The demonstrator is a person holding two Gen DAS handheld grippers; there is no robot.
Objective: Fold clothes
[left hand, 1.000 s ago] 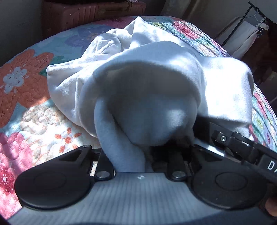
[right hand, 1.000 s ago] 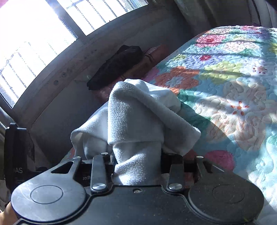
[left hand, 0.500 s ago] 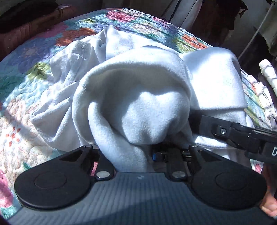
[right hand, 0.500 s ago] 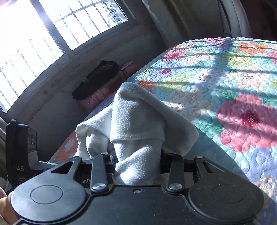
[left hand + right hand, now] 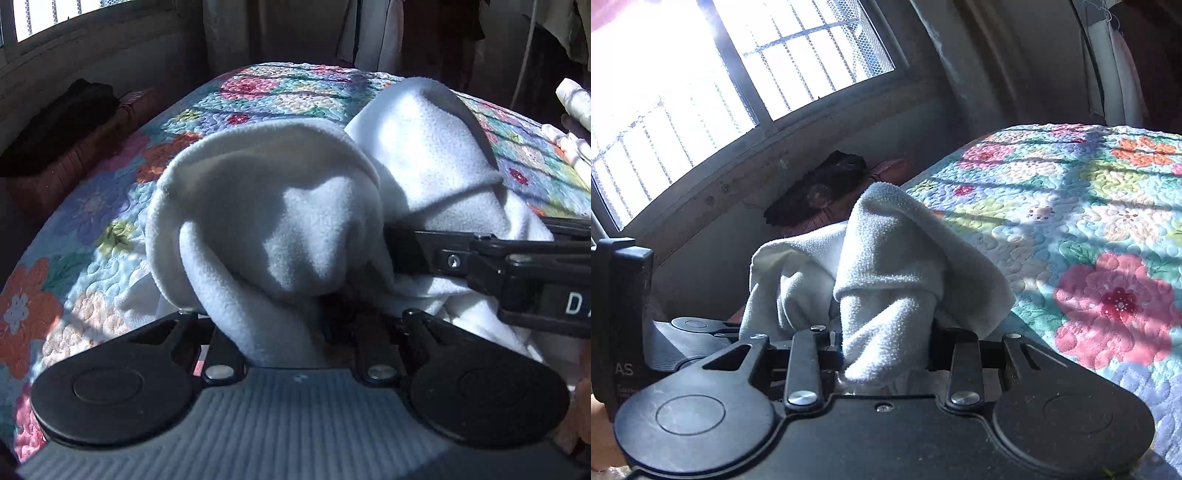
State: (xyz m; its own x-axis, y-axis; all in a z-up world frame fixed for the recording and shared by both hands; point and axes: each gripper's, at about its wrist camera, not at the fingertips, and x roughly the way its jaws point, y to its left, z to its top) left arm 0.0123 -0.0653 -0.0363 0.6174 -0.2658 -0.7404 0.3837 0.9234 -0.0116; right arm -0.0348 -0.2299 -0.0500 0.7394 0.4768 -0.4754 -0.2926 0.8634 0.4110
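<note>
A white fleece garment is bunched and draped over both grippers, held above the floral quilt. My left gripper is shut on a fold of it; its fingertips are hidden under the cloth. My right gripper is shut on another fold of the same garment, fingertips also hidden. In the left wrist view the right gripper's black body comes in from the right, close beside the left one. The left gripper's body shows at the left of the right wrist view.
The quilted bed stretches to the right. A brown case with a dark item on top stands by the wall under a barred window. White folded items lie at the far right. Hanging clothes at the back.
Both grippers have swung round with the garment and lifted it; the view has turned from the bed toward the window and wall. The grip on the cloth is unchanged.
</note>
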